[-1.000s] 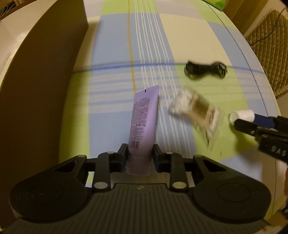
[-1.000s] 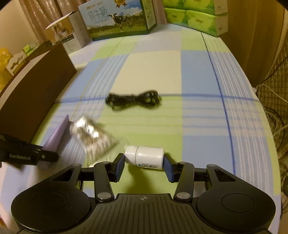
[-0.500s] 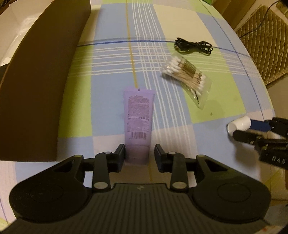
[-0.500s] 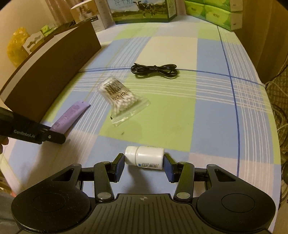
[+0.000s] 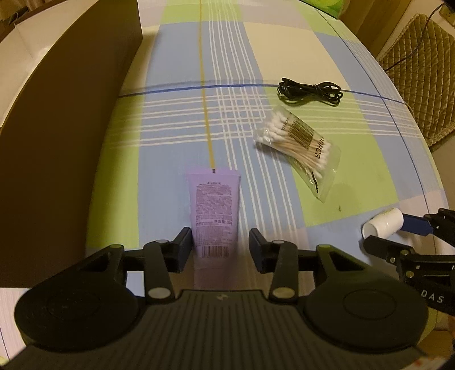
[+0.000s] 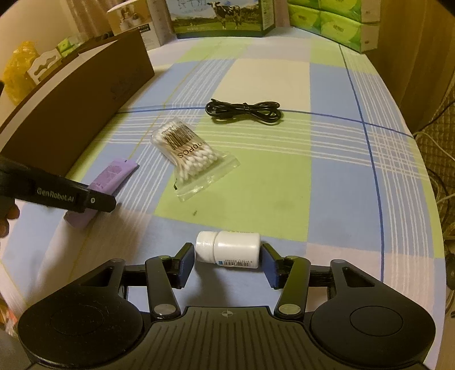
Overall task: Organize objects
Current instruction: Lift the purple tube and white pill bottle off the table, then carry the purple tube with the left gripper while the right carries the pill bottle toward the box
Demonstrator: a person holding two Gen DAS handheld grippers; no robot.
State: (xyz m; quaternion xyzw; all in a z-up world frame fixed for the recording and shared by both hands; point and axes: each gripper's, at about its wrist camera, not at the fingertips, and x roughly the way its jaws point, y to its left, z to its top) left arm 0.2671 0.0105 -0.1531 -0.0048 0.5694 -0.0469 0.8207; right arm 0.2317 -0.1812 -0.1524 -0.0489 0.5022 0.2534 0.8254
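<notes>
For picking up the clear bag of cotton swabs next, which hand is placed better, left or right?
Probably neither clearly. The clear plastic bag of cotton swabs lies between them. Both tongs are opening: the left tongs around the purple tube, the right tongs around the white bottle. Slightly the right.

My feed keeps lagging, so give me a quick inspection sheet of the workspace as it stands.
Surface: checked tablecloth, flat.
Job's things: purple tube, white bottle, bag of cotton swabs, all lying down.
Clutter: nothing seen.
Grippers: left gripper opening, gap beside the tube; right gripper opening, bottle between its jaws, untouched.
Cables: bundled black cable.
Surroundings: brown box at left, cartons behind.
</notes>
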